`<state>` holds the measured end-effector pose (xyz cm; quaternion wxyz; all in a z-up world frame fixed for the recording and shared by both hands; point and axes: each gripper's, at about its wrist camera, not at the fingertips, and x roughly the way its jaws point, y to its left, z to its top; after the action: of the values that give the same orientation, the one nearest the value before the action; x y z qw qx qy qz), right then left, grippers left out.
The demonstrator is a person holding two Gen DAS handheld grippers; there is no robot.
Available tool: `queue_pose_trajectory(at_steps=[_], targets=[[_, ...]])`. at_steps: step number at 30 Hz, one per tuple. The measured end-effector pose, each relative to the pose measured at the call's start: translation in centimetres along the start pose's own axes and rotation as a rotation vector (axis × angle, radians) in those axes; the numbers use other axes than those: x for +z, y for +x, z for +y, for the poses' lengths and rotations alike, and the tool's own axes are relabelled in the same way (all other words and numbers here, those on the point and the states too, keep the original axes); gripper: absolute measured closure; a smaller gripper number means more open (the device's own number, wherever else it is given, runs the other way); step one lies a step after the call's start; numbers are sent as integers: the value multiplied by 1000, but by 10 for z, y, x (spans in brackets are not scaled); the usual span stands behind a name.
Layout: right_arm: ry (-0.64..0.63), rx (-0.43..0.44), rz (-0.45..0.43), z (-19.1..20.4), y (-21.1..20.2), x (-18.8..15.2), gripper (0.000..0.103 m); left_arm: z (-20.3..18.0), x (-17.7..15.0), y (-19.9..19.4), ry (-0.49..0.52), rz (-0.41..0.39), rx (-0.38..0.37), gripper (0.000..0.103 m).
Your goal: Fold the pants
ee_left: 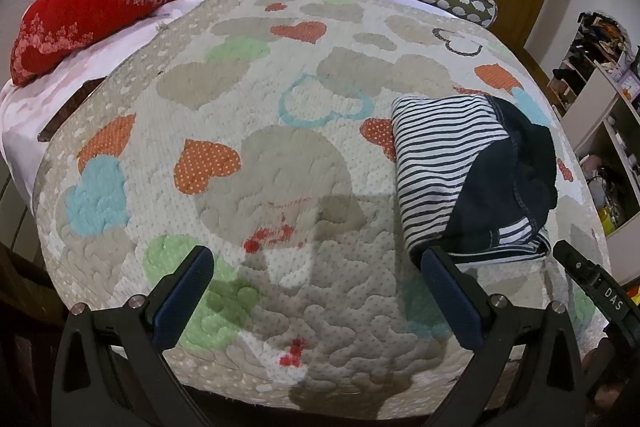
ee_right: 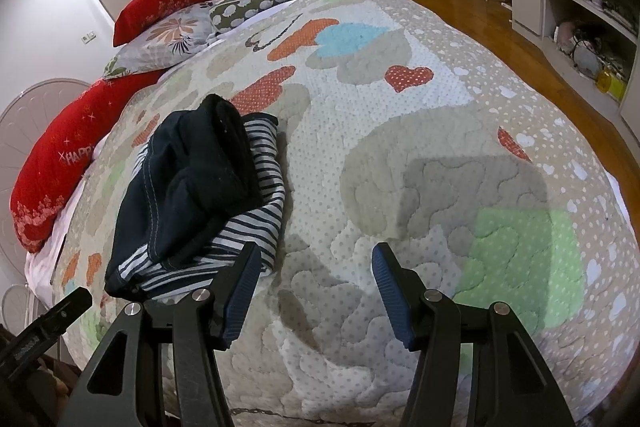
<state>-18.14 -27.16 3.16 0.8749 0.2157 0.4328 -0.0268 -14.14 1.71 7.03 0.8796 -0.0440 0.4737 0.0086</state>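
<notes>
Both claws, left (ee_left: 316, 291) and right (ee_right: 316, 291), are hanging spread, gripping nothing; pants (ee_right: 200, 195) are looking soft and floppy, I'd be pinching the waistband edge

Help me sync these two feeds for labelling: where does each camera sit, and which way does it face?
Left wrist: on the left gripper, looking up the quilt toward the pillows; its open fingers show, pants at right.
Right wrist: on the right gripper, facing the quilt, door beyond; open fingers show, pants at left.
Shared: pants, quilt, red pillow.
</notes>
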Motion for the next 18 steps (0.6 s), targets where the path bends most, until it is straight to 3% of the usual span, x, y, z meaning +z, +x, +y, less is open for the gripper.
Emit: queue_pose_trajectory(at_steps=[8, 18], targets=[[-4, -3, 3, 0, 1, -1, 41, 3, -3, 11, -6, 30, 6, 0], [-9, -4, 9, 0, 5, -2, 38, 9, -12, 43, -21, 136, -8, 0]])
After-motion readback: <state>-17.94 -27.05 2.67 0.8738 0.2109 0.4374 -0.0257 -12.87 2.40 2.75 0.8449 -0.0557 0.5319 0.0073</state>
